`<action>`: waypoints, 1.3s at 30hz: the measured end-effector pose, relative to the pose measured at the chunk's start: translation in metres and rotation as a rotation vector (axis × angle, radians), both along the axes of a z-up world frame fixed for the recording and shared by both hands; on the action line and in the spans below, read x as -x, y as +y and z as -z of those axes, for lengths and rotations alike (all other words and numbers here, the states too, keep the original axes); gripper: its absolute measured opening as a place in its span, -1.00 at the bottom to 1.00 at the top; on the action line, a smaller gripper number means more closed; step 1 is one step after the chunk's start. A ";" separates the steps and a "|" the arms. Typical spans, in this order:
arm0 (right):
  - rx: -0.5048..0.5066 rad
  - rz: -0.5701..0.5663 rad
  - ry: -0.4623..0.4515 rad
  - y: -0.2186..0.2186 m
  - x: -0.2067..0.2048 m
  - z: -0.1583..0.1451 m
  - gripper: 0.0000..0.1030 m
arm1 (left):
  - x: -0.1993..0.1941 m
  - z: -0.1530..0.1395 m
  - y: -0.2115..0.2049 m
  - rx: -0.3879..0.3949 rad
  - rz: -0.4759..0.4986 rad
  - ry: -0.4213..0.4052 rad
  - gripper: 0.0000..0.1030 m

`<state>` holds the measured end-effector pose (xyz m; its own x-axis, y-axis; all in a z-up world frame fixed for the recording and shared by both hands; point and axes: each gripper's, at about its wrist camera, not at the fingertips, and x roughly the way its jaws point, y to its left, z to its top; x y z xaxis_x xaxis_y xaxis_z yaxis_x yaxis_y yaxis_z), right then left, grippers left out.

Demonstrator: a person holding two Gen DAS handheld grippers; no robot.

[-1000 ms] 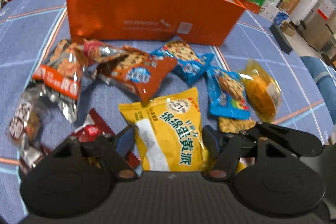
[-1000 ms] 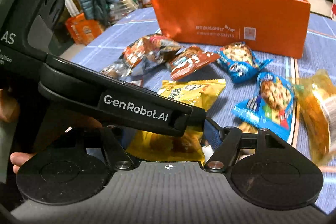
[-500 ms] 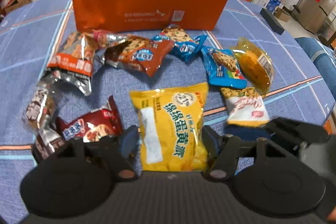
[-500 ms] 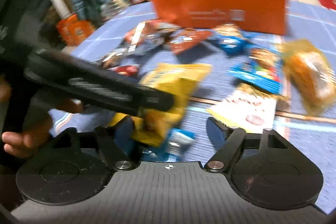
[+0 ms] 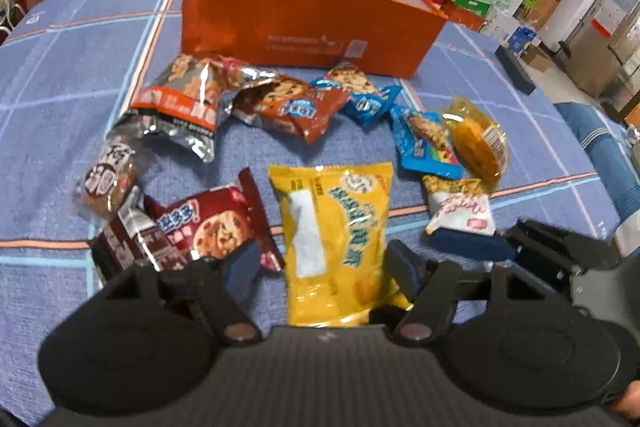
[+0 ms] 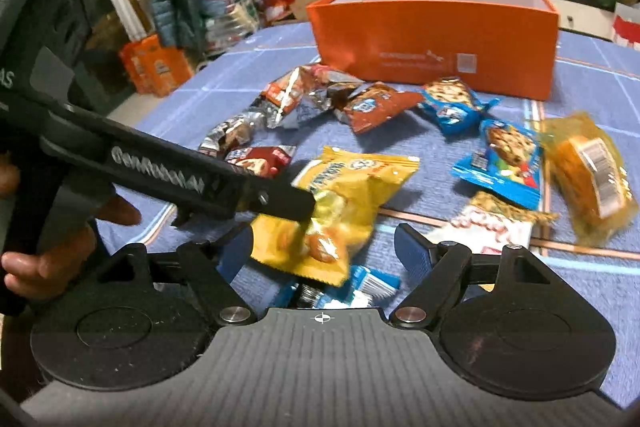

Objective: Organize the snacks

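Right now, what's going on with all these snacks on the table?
A person is sorting snacks with hand-held grippers. The left gripper grips the yellow packet, which looks lifted off the blue cloth. The other packets lie loose in front of the open orange box.

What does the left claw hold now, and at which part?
The left claw seems to hold the yellow packet by its near end, which looks lifted and crumpled; pad contact is not clear.
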<state>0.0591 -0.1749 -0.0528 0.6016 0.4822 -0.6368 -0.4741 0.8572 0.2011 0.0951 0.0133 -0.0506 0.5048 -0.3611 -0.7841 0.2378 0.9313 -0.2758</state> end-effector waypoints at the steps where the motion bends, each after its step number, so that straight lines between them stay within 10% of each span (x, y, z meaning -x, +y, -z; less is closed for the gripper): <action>1: 0.017 -0.018 -0.015 0.000 0.000 -0.005 0.29 | 0.002 0.000 0.003 -0.007 -0.017 -0.001 0.34; 10: 0.097 -0.128 -0.035 -0.005 -0.034 -0.019 0.40 | 0.019 -0.005 0.045 -0.017 -0.126 0.004 0.33; 16: 0.056 -0.077 0.004 -0.003 -0.020 -0.006 0.33 | 0.011 0.007 0.037 0.108 -0.067 0.065 0.32; 28: 0.115 -0.082 -0.044 0.019 -0.007 0.007 0.31 | -0.031 0.008 -0.004 0.069 0.025 0.041 0.31; 39: 0.049 -0.030 -0.005 0.018 -0.030 0.020 -0.40 | -0.036 0.020 -0.021 0.026 0.044 0.039 0.11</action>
